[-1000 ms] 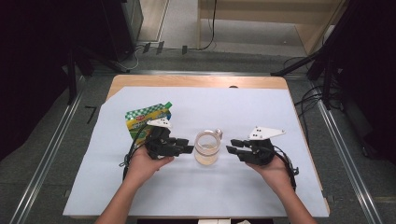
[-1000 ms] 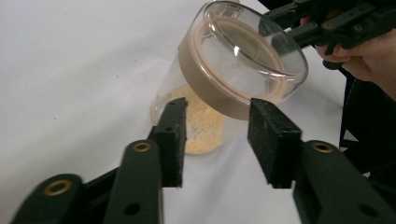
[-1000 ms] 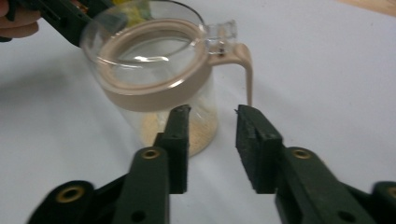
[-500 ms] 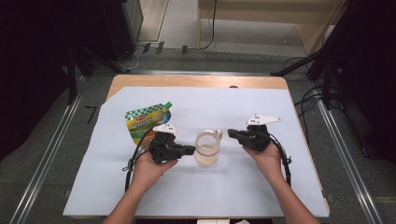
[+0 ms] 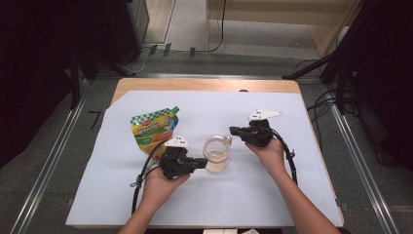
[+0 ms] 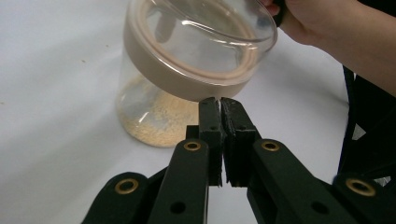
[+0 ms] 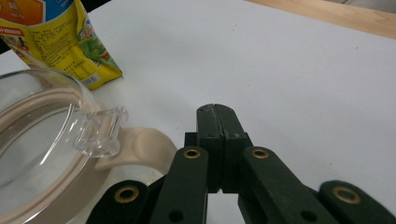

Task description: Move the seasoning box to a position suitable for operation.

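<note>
A clear glass jar [image 5: 216,153] with a beige lid ring and pale grains at its bottom stands mid-table on the white sheet [image 5: 292,190]. My left gripper [image 5: 204,161] lies at its left, shut, with the tips right at the lid's rim. In the left gripper view the gripper [image 6: 219,100] has its jaws pressed together just under the jar [image 6: 196,56], nothing visible between them. My right gripper [image 5: 232,130] is shut too, beside the jar's far right side. From the right gripper view, the gripper [image 7: 215,108] sits empty next to the jar's clear clasp [image 7: 100,130].
A yellow and green pouch [image 5: 153,130] lies flat to the left behind the jar; the same pouch [image 7: 60,42] is at the top left of the right gripper view. Cables trail from both grippers. The wooden table edge [image 5: 204,85] runs along the far side.
My right hand has moved away from me, to the far right side of the jar. My left hand has slid a little nearer to me. Both pairs of jaws have closed.
</note>
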Available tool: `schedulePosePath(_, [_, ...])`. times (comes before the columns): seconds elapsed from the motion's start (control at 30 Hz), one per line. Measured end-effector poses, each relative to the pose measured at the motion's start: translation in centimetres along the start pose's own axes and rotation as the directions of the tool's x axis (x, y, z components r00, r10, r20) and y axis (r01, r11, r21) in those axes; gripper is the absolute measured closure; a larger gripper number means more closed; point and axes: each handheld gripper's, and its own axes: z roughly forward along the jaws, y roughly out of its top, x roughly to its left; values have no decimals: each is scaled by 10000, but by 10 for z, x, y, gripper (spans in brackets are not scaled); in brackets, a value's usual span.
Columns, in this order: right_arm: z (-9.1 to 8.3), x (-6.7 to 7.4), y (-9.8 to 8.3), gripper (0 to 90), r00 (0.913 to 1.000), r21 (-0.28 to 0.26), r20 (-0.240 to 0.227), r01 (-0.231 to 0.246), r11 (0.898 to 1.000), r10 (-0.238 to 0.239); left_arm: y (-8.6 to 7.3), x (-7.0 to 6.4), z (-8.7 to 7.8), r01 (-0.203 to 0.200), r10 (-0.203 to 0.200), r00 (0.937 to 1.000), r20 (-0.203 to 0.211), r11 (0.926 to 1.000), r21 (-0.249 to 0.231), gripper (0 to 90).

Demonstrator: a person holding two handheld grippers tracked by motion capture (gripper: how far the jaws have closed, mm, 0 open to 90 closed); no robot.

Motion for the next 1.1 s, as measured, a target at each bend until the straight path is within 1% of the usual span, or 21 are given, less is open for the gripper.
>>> schedulePosePath(0.03, [0, 0, 0, 900, 10000, 0, 0, 0, 10000, 0, 0, 0, 0, 0, 0, 10000, 0, 10000, 0, 882])
schedulePosePath(0.07, [5, -1, 2, 900, 9998, 19, -177, 46, 10000, -46, -1, -2, 2, -5, 5, 10000, 33, 10000, 10, 884])
schedulePosePath(0.13, [6, -1, 3, 900, 9997, 5, -259, 14, 10000, -14, -1, -5, 5, -8, 7, 10000, 51, 10000, 65, 884])
schedulePosePath(0.2, [12, 1, 3, 900, 9989, 103, -436, 146, 9998, -141, -2, -6, 7, 11, -12, 10000, 33, 10000, 70, 883])
schedulePosePath(0.27, [13, 2, 3, 900, 9989, 143, -446, 177, 9997, -171, -3, -8, 8, 43, -43, 10000, 14, 10000, -17, 883])
schedulePosePath(0.33, [16, 5, 3, 900, 9983, 150, -506, 283, 9995, -275, -3, -9, 8, 10, -10, 10000, -3, 10000, -2, 882])
schedulePosePath(0.37, [16, 5, 3, 900, 9985, 142, -447, 310, 9994, -303, -3, -10, 9, 17, -17, 10000, -17, 10000, -45, 882])
schedulePosePath(0.43, [19, 7, 5, 900, 9982, 100, -531, 294, 9995, -288, -3, -10, 8, 28, -28, 10000, -54, 9999, -108, 882])
schedulePosePath(0.53, [21, 7, 5, 900, 9981, 122, -539, 306, 9995, -299, -4, -11, 8, -13, 12, 10000, -71, 9999, -160, 882])
schedulePosePath(0.57, [23, 6, 5, 900, 9978, 113, -650, 155, 9998, -147, -4, -11, 8, 28, -29, 10000, -61, 9998, -182, 883])
schedulePosePath(0.63, [23, 5, 5, 900, 9977, 144, -679, 73, 9999, -63, -4, -11, 9, 2, -3, 10000, -74, 9998, -176, 885])
schedulePosePath(0.77, [21, 5, 4, 900, 9977, 219, -660, 146, 9997, -131, -4, -10, 8, 11, -12, 9999, -103, 9999, -140, 888])
schedulePosePath(0.83, [20, 5, 4, 900, 9975, 250, -707, 68, 9997, -51, -3, -10, 8, 0, -1, 10000, -76, 9999, -131, 889])
schedulePosePath(1.03, [15, 6, 2, 900, 9989, 301, -458, 141, 9994, -127, -3, -7, 8, 22, -23, 10000, -25, 9999, -155, 891])
schedulePosePath(1.1, [13, 6, 1, 900, 9991, 302, -380, 200, 9993, -188, -2, -5, 7, 108, -107, 9999, 33, 9998, -155, 891])
